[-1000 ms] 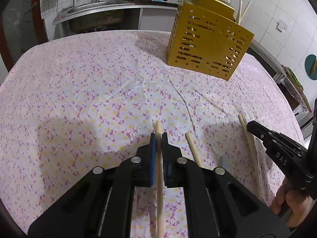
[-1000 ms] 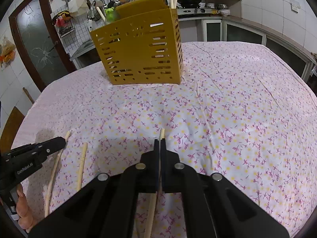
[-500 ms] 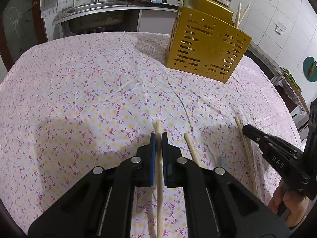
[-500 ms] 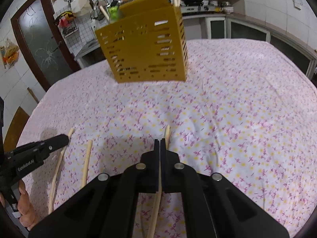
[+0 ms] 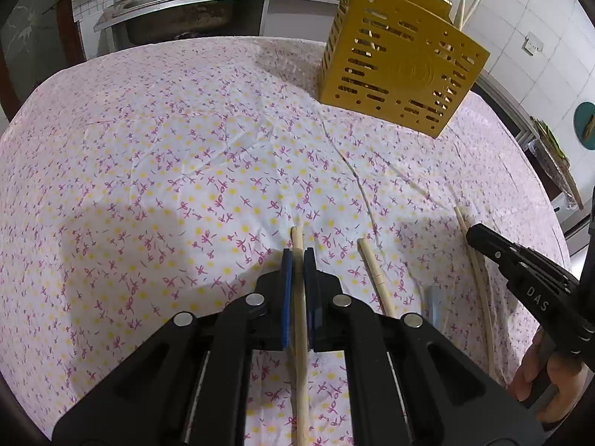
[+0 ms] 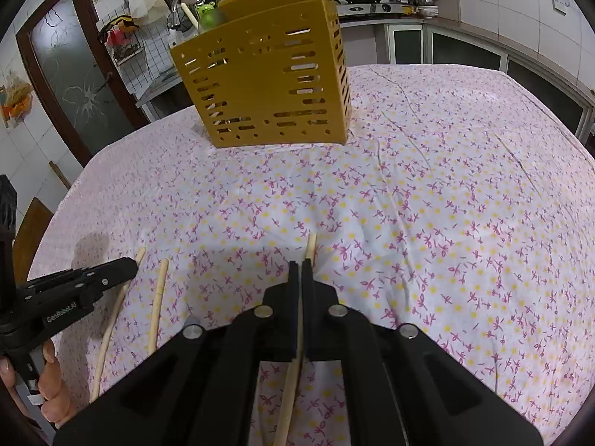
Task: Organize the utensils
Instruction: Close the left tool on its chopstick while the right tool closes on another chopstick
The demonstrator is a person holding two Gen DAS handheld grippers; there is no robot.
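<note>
The left gripper [image 5: 298, 256] is clamped on a chopstick [image 5: 299, 319]: its blue pads [image 5: 285, 290] press the pale stick from both sides, and the tip pokes out past them toward 12 o'clock. The stick's tail runs back between the black arms toward 6 o'clock.

In the right wrist view, the right gripper [image 6: 300, 264] is pinched on a second stick [image 6: 293, 368], whose tip shows just beyond the jaws, leaning slightly to 1 o'clock.

In the left wrist view, a loose stick [image 5: 375, 278] lies on the cloth at 3 o'clock, just beside the left gripper. Farther toward 3 o'clock a long stick [image 5: 479, 282] lies partly under the right gripper's black fingers. A hand [image 5: 539, 386] grips that tool at 4 o'clock.

The desk [image 5: 148, 148] wears a white cloth with pink and yellow flowers. The yellow slotted holder [image 5: 401, 63] stands on it at 1 o'clock, well apart from both grippers, with more sticks [image 5: 466, 5] rising from its far corner. In the right wrist view the holder sits at 12 o'clock.
</note>
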